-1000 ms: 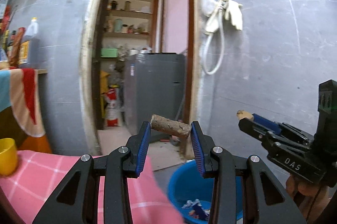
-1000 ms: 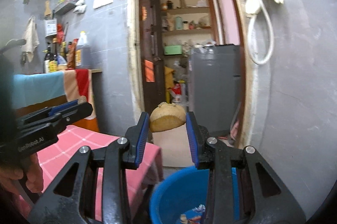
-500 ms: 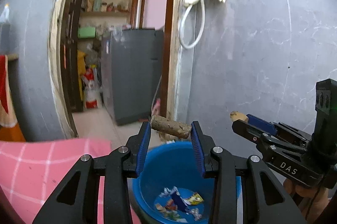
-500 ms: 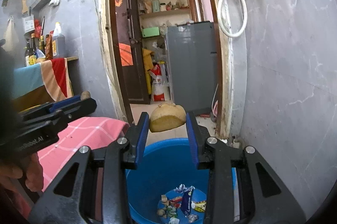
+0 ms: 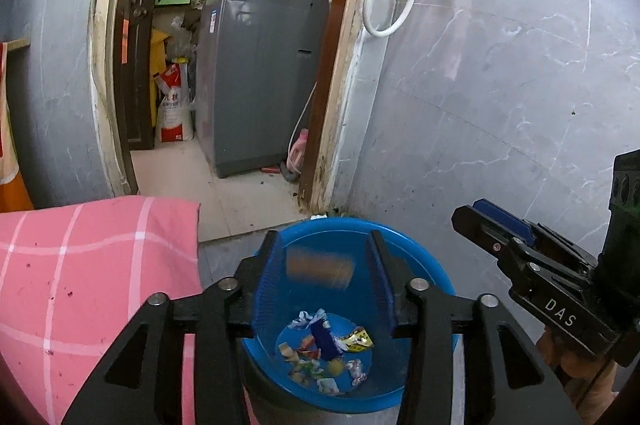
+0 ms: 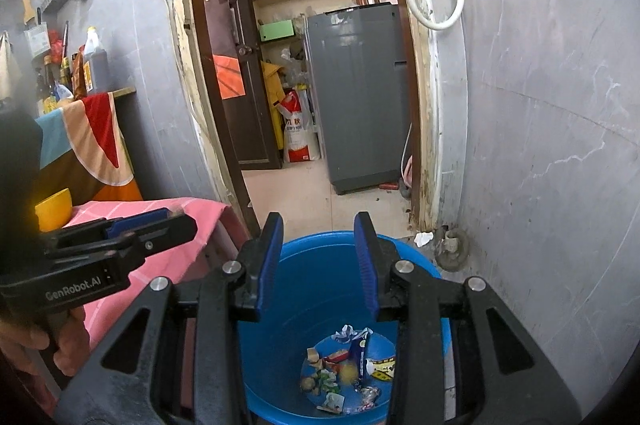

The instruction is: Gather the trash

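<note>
A blue bucket (image 5: 436, 275) (image 6: 420, 259) stands on the floor under both grippers, with several wrappers and scraps (image 5: 328, 349) (image 6: 348, 369) on its bottom. My left gripper (image 5: 323, 241) hangs over it and its jaws are opening. A brown cylindrical piece (image 5: 320, 269) shows blurred between the pads with a gap on each side, so it is loose. My right gripper (image 6: 319, 221) stands open over the bucket with nothing between its pads. A blurred yellowish lump (image 6: 349, 371) lies among the scraps. Each gripper also shows in the other's view, the right gripper (image 5: 476, 215) and the left gripper (image 6: 176, 221).
A table with a pink checked cloth (image 5: 92, 265) (image 6: 192, 209) stands left of the bucket, with a yellow cup (image 6: 54, 211) on it. Behind is a doorway with a grey washing machine (image 5: 260, 77). A grey tiled wall (image 5: 500, 85) rises close on the right.
Both grippers moved forward and tipped down over the bucket. The yellowish lump has left the right gripper's jaws. The left jaws widened and the brown piece came loose.
</note>
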Demonstrator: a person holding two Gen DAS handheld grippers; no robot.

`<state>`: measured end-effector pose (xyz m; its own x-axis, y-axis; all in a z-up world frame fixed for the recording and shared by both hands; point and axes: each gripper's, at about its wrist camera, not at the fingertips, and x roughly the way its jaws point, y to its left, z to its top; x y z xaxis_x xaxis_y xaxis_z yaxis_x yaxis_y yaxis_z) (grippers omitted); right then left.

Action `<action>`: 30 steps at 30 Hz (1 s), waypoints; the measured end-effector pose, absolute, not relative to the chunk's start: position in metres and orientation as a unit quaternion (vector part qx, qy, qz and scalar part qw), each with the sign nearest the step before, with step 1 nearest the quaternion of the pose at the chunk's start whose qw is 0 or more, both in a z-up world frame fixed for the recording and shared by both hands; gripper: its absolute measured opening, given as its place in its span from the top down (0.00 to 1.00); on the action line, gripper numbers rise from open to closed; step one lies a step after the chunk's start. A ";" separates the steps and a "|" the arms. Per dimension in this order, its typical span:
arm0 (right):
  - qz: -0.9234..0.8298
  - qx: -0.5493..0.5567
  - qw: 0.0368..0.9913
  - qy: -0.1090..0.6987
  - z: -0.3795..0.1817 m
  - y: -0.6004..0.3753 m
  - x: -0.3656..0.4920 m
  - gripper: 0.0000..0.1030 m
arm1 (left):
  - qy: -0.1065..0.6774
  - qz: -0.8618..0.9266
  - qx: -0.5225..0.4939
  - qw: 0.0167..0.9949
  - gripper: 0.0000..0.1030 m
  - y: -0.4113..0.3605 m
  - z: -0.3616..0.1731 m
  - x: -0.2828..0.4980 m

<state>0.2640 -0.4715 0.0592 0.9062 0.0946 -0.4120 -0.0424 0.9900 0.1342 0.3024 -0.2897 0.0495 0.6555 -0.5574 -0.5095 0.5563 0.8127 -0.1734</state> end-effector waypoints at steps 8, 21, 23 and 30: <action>0.029 0.075 0.974 0.210 0.063 -0.475 0.263 0.52 | 0.277 -0.295 -0.008 0.915 0.45 -0.282 0.052 0.299; 0.025 0.082 0.984 0.159 0.088 -0.463 0.234 0.13 | 0.226 -0.229 -0.030 0.947 0.06 -0.237 0.080 0.269; 0.022 0.083 0.985 0.151 0.093 -0.460 0.228 0.07 | 0.217 -0.223 -0.033 0.950 0.05 -0.228 0.084 0.259; 0.024 0.089 0.988 0.123 0.115 -0.447 0.193 0.00 | 0.185 -0.209 -0.059 0.959 0.02 -0.191 0.096 0.219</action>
